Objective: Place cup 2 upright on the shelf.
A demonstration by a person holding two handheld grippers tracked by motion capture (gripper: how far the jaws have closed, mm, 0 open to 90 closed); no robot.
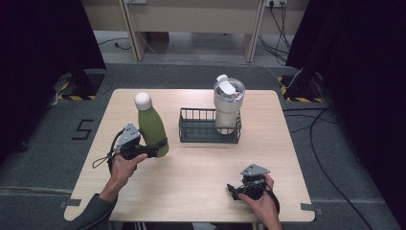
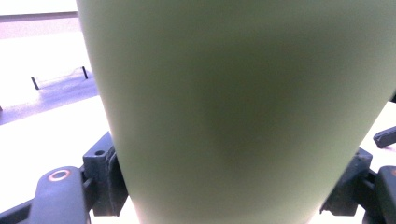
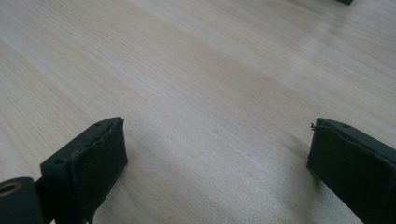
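A: What do the jaws of the left gripper [image 1: 160, 148] do?

B: They pinch the lower part of the green bottle [image 1: 152, 128], one jaw on each side. In the left gripper view the green wall of the bottle [image 2: 243, 112] stands between the two black jaws and presses against both.

A: Is the bottle upright?

B: Not fully. It leans a little, with the white cap [image 1: 142, 100] toward the far left. I cannot tell if its bottom touches the table [image 1: 191, 172] or is just above it. It is on the left half of the table, about midway between the near and far edges.

A: And what is beside it?

B: To the right of the bottle, near but apart, is a dark wire basket [image 1: 196, 127], close to the middle of the table. A white tumbler [image 1: 227, 108] with a clear lid stands upright inside the right end of the basket.

A: What about the right gripper [image 1: 233, 190]?

B: Its jaws are spread wide and hold nothing. In the right gripper view there is bare light wood [image 3: 210, 93] between them. The gripper is low over the table, near the near edge, toward the near right corner, well apart from the basket. The jaws point to the left.

A: Who holds the grippers?

B: A person; the left hand [image 1: 123, 167] and the right hand [image 1: 261, 203] come from the near edge.
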